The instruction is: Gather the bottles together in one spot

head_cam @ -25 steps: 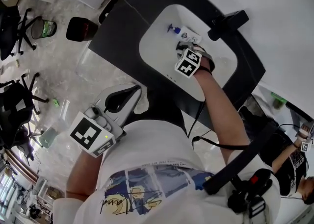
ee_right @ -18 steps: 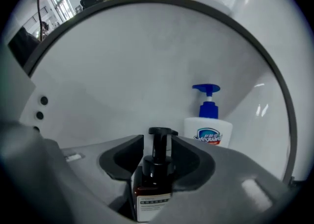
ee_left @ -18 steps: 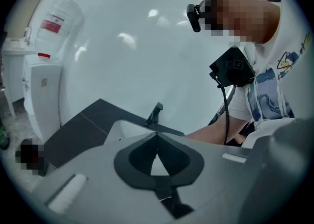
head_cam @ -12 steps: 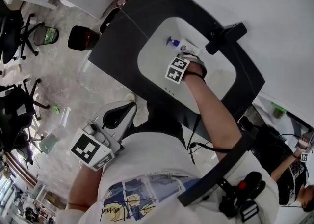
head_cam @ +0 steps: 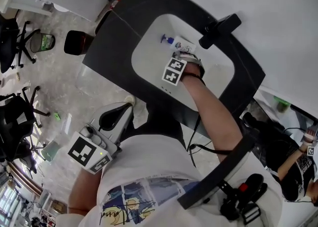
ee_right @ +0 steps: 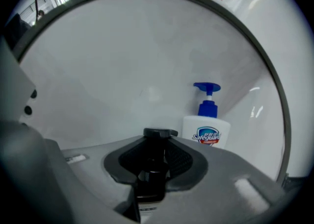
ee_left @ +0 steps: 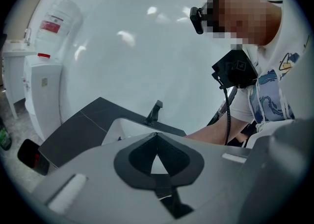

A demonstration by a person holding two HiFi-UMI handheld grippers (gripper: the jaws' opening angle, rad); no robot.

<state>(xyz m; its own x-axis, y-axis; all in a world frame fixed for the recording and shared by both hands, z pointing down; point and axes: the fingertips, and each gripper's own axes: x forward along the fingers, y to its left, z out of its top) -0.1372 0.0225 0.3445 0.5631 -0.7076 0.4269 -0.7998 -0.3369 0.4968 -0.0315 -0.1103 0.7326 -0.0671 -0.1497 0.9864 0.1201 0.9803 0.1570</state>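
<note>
In the right gripper view a dark bottle [ee_right: 153, 179] with a black cap stands between the pads of my right gripper [ee_right: 157, 144]. The jaws have just been closing and look pressed on its neck. Just beyond it stands a white soap bottle [ee_right: 206, 132] with a blue pump. The head view shows my right gripper [head_cam: 183, 58] pointing down into the white sink [head_cam: 149, 57] beside the soap bottle [head_cam: 175, 41]; the dark bottle is hidden there. My left gripper [head_cam: 128, 103] hangs in front of the counter. In its own view my left gripper [ee_left: 156, 137] is shut on nothing.
A black tap [head_cam: 218, 30] stands at the sink's far rim on the black countertop [head_cam: 114, 37]. A dark bin [head_cam: 77, 42] and office chairs [head_cam: 15, 116] are on the floor to the left. Another person [head_cam: 303, 166] is at the lower right.
My right gripper has sunk lower into the basin, closer to the soap bottle. The left gripper has kept its place.
</note>
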